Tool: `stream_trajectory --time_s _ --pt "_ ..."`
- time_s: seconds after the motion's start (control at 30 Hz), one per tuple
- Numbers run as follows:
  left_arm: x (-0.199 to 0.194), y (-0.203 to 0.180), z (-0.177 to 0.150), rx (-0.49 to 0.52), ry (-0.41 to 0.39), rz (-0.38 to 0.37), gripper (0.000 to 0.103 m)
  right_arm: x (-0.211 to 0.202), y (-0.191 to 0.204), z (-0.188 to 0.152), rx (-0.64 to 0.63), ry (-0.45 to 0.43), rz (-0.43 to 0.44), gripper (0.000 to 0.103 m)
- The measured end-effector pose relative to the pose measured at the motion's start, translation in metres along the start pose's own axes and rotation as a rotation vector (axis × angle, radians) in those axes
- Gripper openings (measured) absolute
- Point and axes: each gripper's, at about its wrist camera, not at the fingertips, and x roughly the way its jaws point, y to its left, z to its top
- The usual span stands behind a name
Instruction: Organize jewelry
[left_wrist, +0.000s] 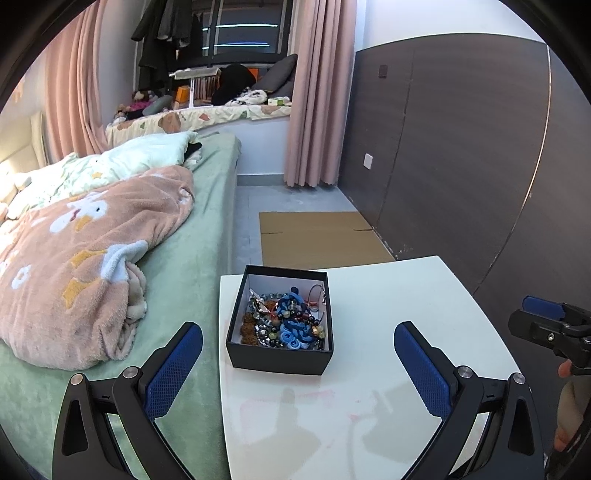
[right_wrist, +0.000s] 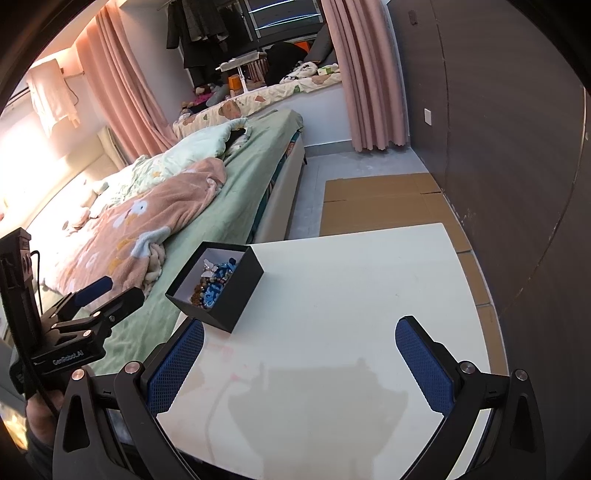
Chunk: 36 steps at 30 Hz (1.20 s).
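Note:
A black open box (left_wrist: 280, 359) sits near the far left of the white table (left_wrist: 388, 314). It holds a heap of jewelry (left_wrist: 286, 319): bead bracelets, blue braided cord, a thin hoop. My left gripper (left_wrist: 298, 338) is open and empty, just in front of the box. The right wrist view shows the box (right_wrist: 236, 299) and jewelry (right_wrist: 214, 282) at the table's (right_wrist: 351, 295) left edge. My right gripper (right_wrist: 300, 334) is open and empty over the table, right of the box. The left gripper body (right_wrist: 74, 332) shows at the left; the right gripper (left_wrist: 550, 325) shows at the left wrist view's right edge.
A bed (left_wrist: 177, 258) with green sheet and pink blanket (left_wrist: 81, 258) lies directly left of the table. Flattened cardboard (left_wrist: 317, 236) lies on the floor beyond the table. A dark panelled wall (left_wrist: 461, 147) runs along the right. Pink curtains (left_wrist: 317, 92) hang at the back.

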Motion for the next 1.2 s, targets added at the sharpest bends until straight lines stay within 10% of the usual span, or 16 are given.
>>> stream_trajectory --time_s 1.2 --pt "-0.015 0.006 0.002 0.016 -0.034 0.019 0.103 0.007 0.006 0.000 0.012 -0.006 -0.013 0.103"
